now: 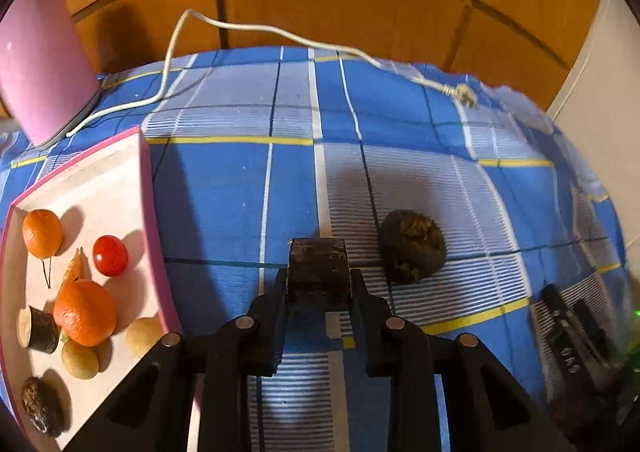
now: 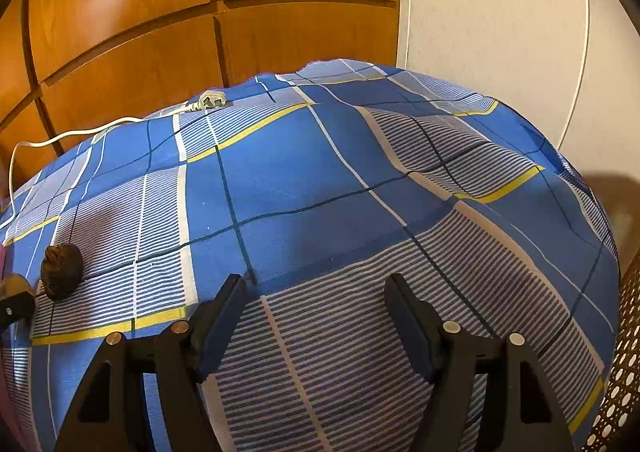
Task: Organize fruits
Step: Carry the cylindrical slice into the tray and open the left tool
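My left gripper (image 1: 319, 284) is shut on a dark brown sugarcane piece (image 1: 318, 272), held above the blue checked cloth (image 1: 240, 192). A dark round water chestnut (image 1: 412, 247) lies on the cloth just right of it; it also shows in the right wrist view (image 2: 62, 271) at far left. A pink-rimmed white tray (image 1: 100, 188) at the left holds two oranges (image 1: 84, 312), a red tomato (image 1: 110, 255), two pale longans (image 1: 80, 359), another sugarcane piece (image 1: 38, 329) and a dark chestnut (image 1: 42, 406). My right gripper (image 2: 316, 308) is open and empty over the cloth.
A pink kettle (image 1: 44, 64) stands at the back left, its white cord (image 1: 280, 32) and plug (image 2: 210, 100) trailing across the cloth. Wooden panels rise behind the table. A white wall stands at the right. A woven chair edge (image 2: 624, 372) sits at the far right.
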